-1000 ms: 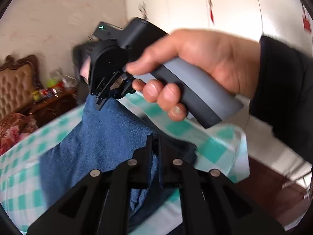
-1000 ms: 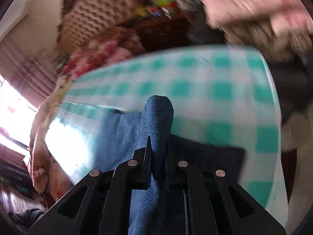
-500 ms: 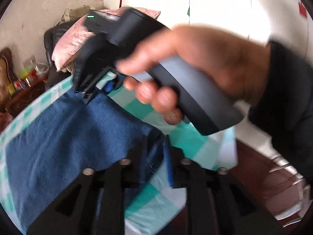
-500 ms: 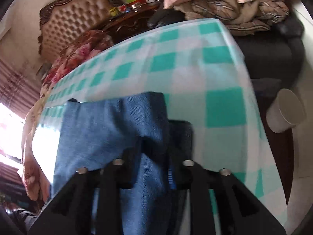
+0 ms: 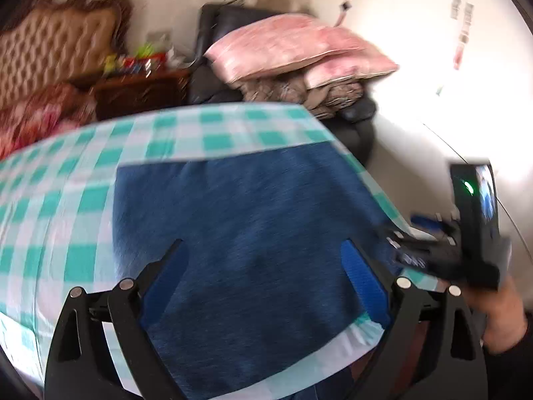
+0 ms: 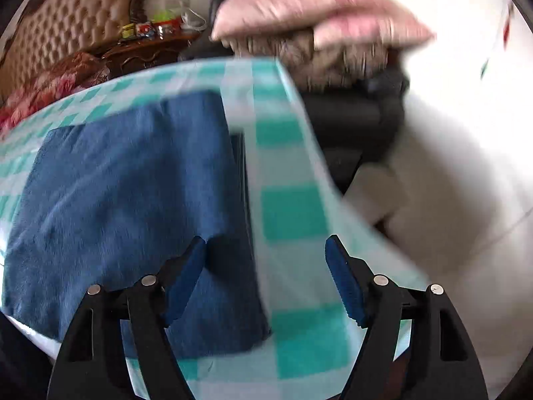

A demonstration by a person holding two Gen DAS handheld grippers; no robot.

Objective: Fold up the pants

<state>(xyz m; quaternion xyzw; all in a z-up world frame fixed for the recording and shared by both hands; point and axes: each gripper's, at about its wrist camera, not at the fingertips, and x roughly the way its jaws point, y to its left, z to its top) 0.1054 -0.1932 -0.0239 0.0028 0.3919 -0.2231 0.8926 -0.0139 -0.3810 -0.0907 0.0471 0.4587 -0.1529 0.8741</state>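
The blue denim pants lie folded into a flat rectangle on the green-and-white checked tablecloth. My left gripper hovers over the near part of the pants, its jaws opening wide, nothing pressed between the blue pads. In the right wrist view the folded pants lie at left, with a dark layer at their right edge. My right gripper is above the pants' near right corner and the cloth, jaws opening, nothing gripped. The right gripper's body and a hand show at the left view's right edge.
The table's right edge drops off to a pale floor. Behind stand a dark chair piled with pink pillows and a blanket, a wooden nightstand with small items, and a tufted headboard.
Both grippers let go of the denim and opened. The pants, held up in a fold before, now lie flat on the cloth. The right gripper went from in front of the left camera to its right edge.
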